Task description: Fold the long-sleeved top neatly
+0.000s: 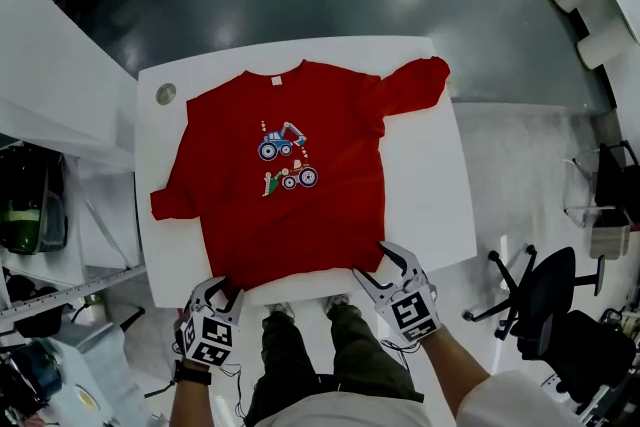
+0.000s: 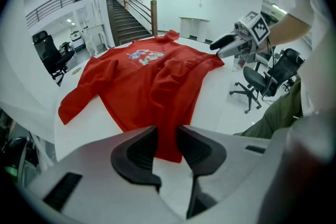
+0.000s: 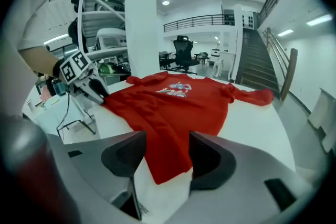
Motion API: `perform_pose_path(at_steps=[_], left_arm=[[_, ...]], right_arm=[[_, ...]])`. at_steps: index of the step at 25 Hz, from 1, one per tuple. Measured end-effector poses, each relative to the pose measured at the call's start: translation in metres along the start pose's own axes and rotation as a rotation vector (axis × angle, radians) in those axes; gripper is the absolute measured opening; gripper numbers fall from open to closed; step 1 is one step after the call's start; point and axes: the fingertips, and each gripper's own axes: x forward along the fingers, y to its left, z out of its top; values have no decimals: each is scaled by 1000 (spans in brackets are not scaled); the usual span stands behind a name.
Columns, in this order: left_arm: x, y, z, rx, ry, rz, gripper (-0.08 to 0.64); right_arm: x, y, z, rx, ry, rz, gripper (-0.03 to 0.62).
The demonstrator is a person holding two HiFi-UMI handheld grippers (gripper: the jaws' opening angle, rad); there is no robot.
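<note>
The left gripper (image 2: 167, 136) is hovering at the near left corner of the hem, its jaws a little apart with the cloth showing between them, not yet pinched. The right gripper (image 3: 167, 145) is standing wider over the near right corner, likewise gripping nothing. Both are probably lining up to lift the hem together. The red long-sleeved top (image 1: 290, 185) is lying face up on the white table (image 1: 425, 195), collar at the far side and right sleeve (image 1: 420, 80) bunching at the far right.

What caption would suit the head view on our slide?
Red top spread on white table; left gripper and right gripper poised at its near hem.
</note>
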Motion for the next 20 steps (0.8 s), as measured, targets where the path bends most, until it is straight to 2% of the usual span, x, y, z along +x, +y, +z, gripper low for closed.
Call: perform_pose_path(at_steps=[4,8,15,20], left_arm=[[0,1,0,0,-1,2,130],[1,1,0,1,-3,4,130],[1,1,-1,5,5,-2,130],[1,0,-2,42,18,-17,130]], right_arm=[[6,8,-30,-97,123,-1,218],[12,11,-38,-171,169,-19,169],[10,9,-41,-163,176,-10,146],[4,8,-48,-180,196,15,146]])
